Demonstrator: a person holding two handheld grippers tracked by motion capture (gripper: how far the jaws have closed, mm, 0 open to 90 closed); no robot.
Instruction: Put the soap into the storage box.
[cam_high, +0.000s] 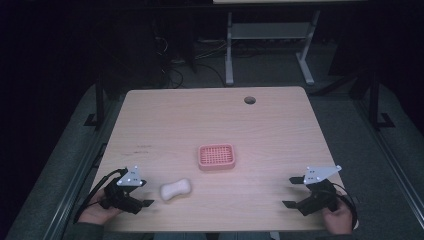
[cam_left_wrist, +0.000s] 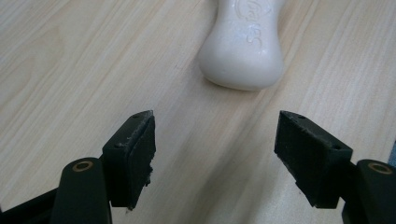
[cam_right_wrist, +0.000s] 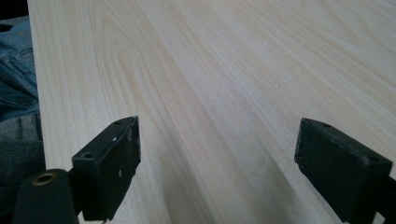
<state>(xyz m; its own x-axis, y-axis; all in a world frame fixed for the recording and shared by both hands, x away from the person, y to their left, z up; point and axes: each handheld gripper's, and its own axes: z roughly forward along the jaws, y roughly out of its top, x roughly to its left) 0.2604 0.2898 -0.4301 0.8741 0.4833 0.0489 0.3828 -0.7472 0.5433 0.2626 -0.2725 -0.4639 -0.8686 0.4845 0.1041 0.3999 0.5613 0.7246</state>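
A white bar of soap (cam_high: 176, 189) lies on the wooden table near its front edge, left of centre. My left gripper (cam_high: 146, 193) rests just left of it, open, its jaws pointing at the soap with a small gap between them and the bar. In the left gripper view the soap (cam_left_wrist: 243, 44) lies ahead of the empty jaws, midway point (cam_left_wrist: 215, 154). A pink slotted soap dish (cam_high: 216, 156) sits at the table's middle. My right gripper (cam_high: 293, 191) rests open at the front right, with bare wood between its jaws (cam_right_wrist: 217, 168).
The table (cam_high: 210, 120) has a round cable hole (cam_high: 249, 100) near its back edge. Beyond the table stand white desk legs (cam_high: 229, 50) and cables on a dark floor. Blue denim (cam_right_wrist: 16, 79) shows past the table's edge in the right gripper view.
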